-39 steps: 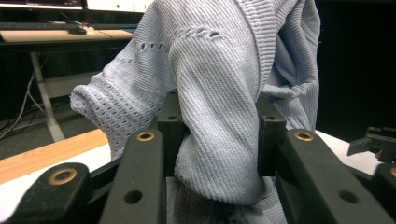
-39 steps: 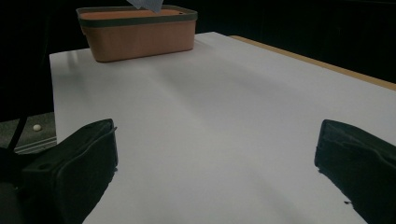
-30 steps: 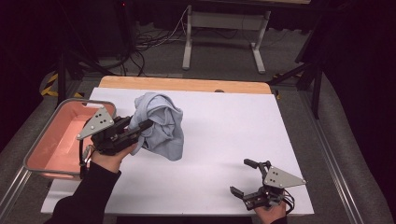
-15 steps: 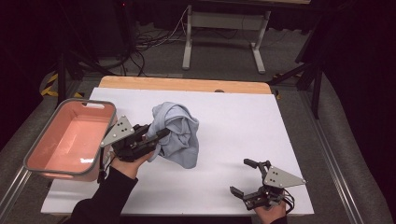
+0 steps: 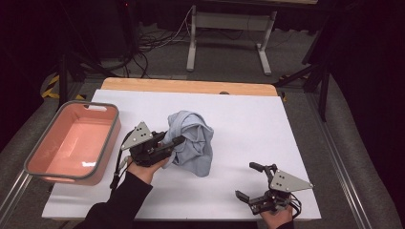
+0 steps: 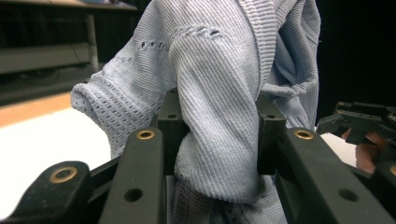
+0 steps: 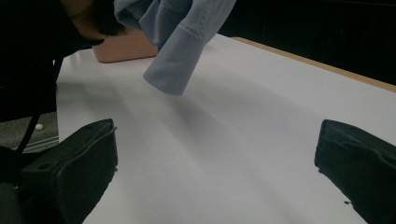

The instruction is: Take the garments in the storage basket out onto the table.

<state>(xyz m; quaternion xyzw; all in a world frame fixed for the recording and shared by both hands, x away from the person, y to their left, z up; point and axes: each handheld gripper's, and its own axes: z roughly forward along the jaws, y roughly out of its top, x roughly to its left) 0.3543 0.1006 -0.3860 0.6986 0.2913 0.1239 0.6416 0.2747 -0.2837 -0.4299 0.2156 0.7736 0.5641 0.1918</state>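
Between the left gripper's (image 6: 215,135) jaws hangs the bunched blue garment (image 6: 219,84).

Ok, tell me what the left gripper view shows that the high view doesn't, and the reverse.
Left gripper view alone: the ribbed knit of the light blue garment bunched tightly between the left gripper's jaws, with its openwork pattern.

High view alone: the pink bin at the table's left, the white table top, and the right gripper standing open near the front edge.

Both: the garment clamped in the left gripper, and the right gripper farther off.
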